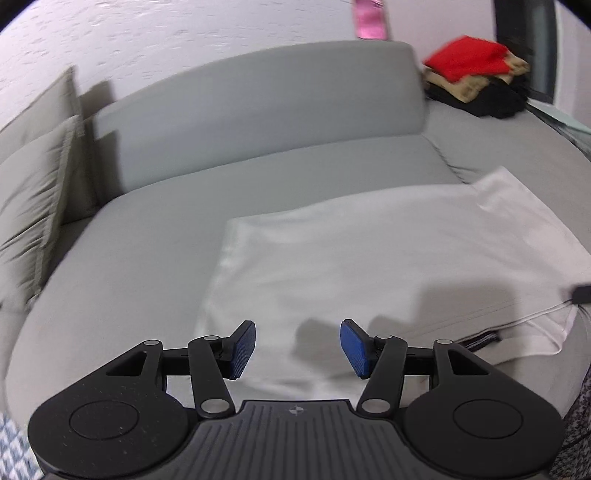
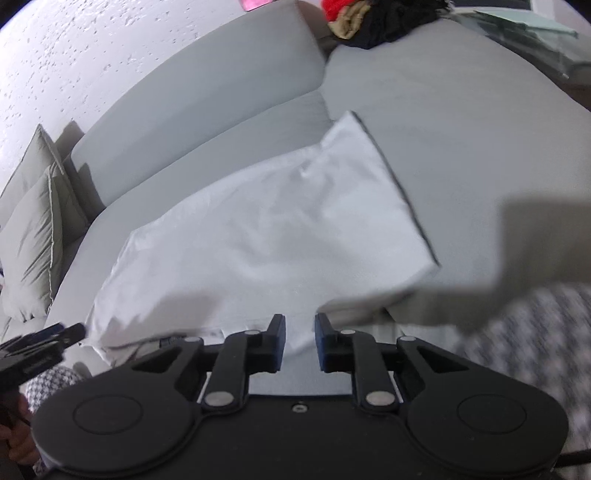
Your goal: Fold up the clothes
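White garment (image 1: pixel 388 266), dark-edged along one side. Sofa (image 1: pixel 147 266) plain light grey; cushions (image 1: pixel 33 192) greyish beige. Stacked clothes (image 1: pixel 476 81): red over tan over black. Wall (image 1: pixel 184 33) white, speckled. Left hand-held gripper (image 1: pixel 297 350) black, blue pads (image 1: pixel 354 349).

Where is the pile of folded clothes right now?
The clothes pile sits at the sofa's far right, past the backrest's end, top right in the left wrist view; the right wrist view crops it at the top edge.
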Available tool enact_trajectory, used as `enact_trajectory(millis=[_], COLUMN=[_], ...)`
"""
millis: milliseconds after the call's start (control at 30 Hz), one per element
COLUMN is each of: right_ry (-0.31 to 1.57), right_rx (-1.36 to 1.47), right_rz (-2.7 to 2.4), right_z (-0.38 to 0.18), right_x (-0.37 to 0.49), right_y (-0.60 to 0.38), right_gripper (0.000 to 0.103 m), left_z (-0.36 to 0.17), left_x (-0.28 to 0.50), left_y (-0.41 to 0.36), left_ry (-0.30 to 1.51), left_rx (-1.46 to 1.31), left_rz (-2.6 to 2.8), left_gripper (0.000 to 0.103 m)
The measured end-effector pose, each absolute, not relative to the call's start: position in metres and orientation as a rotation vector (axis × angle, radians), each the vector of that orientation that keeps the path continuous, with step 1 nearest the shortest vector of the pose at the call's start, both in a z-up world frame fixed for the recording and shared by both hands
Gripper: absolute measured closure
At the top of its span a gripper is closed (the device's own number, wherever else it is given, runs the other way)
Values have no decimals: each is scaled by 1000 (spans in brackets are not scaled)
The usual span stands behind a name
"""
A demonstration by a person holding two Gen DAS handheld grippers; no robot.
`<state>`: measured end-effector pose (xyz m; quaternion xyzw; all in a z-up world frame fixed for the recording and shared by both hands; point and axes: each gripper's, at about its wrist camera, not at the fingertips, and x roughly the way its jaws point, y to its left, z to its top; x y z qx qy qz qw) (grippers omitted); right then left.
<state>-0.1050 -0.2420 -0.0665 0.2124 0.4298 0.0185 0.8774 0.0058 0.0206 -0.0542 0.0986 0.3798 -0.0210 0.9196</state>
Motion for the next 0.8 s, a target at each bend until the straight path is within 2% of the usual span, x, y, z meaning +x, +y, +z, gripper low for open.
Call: enact_trajectory(millis=[200, 300, 400, 467, 567, 800], right_ry=[916, 922, 931, 901, 894, 924], right_rx=[363, 357, 485, 609, 773, 1165], right_rz=[-14, -18, 9, 21, 29, 16], right_z=[-80, -87, -78, -72, -71, -108], right_x=[-68, -72, -83, -95, -108, -128], right_y=[-228, -230, -246, -262, -280, -298], right_gripper=[84, 84, 83, 66, 55, 54], left_z=[-83, -85, -79, -78, -83, -85], left_x=[16, 9, 2, -1, 1, -1], left_y=[3, 10, 17, 21, 29, 36], left_ry=[878, 865, 844, 821, 828, 827], left_rx=[228, 224, 211, 206, 169, 131], left_rz=[-61, -54, -46, -38, -21, -6], left_gripper=[48, 46, 46, 46, 46, 43])
